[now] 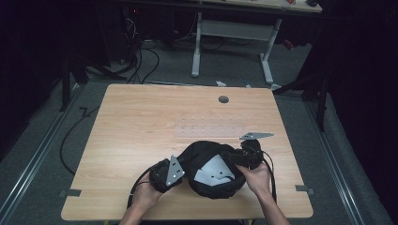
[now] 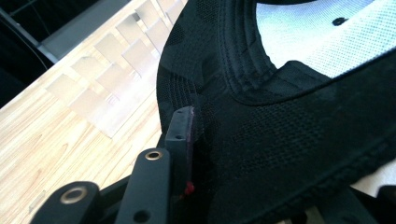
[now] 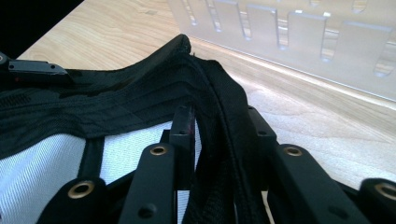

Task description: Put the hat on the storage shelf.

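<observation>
— Trouble ahead, you think? Where's the cap (image 1: 213, 171) now?

— Upside down near the front edge of the table (image 1: 141, 122), pale lining up, between the two hands. The left gripper (image 1: 184, 165) pinches its left side: in the left gripper view one pad (image 2: 181, 133) is pressed into the black cloth, and the other jaw is buried behind the fold. The right gripper (image 1: 236, 157) is slack, its jaws parted with the rim band lying loose between them.

— So only one side is held.

— That's my worry. If the left hand pulls or lifts now, I'd guess the cap swings or drags on that single pinch, and the band could slip out from between the right jaws before they bite.

— And the left grip itself?

— It looks to have soft cloth, not the stiff rim. Cloth like that bunches and creeps, so the hold may slide off.

— Anything nearby to hit?

— A clear tray (image 1: 206, 130) lies just beyond the cap. A sideways tug could shove the cap into it.
</observation>
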`<state>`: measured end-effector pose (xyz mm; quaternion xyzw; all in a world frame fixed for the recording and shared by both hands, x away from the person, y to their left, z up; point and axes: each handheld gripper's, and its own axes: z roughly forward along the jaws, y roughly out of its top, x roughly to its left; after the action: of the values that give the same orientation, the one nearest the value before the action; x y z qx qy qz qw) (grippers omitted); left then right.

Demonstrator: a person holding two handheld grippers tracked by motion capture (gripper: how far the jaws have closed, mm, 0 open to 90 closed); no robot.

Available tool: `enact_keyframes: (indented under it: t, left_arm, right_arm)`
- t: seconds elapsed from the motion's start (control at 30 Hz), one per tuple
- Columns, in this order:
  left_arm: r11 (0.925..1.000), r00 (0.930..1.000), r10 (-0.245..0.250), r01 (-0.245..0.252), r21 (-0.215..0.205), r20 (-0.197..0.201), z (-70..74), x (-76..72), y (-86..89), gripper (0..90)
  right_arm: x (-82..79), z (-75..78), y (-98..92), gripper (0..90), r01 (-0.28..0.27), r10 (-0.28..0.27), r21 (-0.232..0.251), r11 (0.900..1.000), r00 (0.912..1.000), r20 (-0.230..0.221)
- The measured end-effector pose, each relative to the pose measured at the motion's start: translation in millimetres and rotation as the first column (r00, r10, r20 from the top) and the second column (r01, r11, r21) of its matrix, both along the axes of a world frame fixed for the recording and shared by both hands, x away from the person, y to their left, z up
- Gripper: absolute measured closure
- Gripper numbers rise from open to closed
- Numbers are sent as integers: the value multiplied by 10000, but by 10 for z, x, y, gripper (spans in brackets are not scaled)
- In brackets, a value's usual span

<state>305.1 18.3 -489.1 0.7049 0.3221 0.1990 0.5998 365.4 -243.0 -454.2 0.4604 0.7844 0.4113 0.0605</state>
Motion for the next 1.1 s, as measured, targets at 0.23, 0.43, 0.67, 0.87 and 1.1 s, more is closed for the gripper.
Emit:
enact_keyframes:
  t: [0.23,0.43,0.67,0.87,1.1]
  left_arm:
    - [9998,9997,-200,202,83,-151,75,-14,81,700]
    - [9985,9980,-522,527,155,-354,89,-54,113,747]
    - [9944,9931,-999,1017,269,-615,91,-85,128,790]
    - [9876,9870,-1431,1472,548,-733,98,-150,133,831]
    - [9762,9768,-1953,2022,787,-877,121,-248,133,864]
  right_arm:
    - [2,46,8,625,-61,54,401,9992,9998,166]
    - [4,119,-35,525,373,-401,373,9986,9961,790]
    - [14,160,-66,472,958,-994,321,9949,9849,1420]
    - [78,187,-94,441,1367,-1491,814,9873,9734,1741]
    - [157,192,-120,404,1709,-1942,1383,9755,9648,1773]
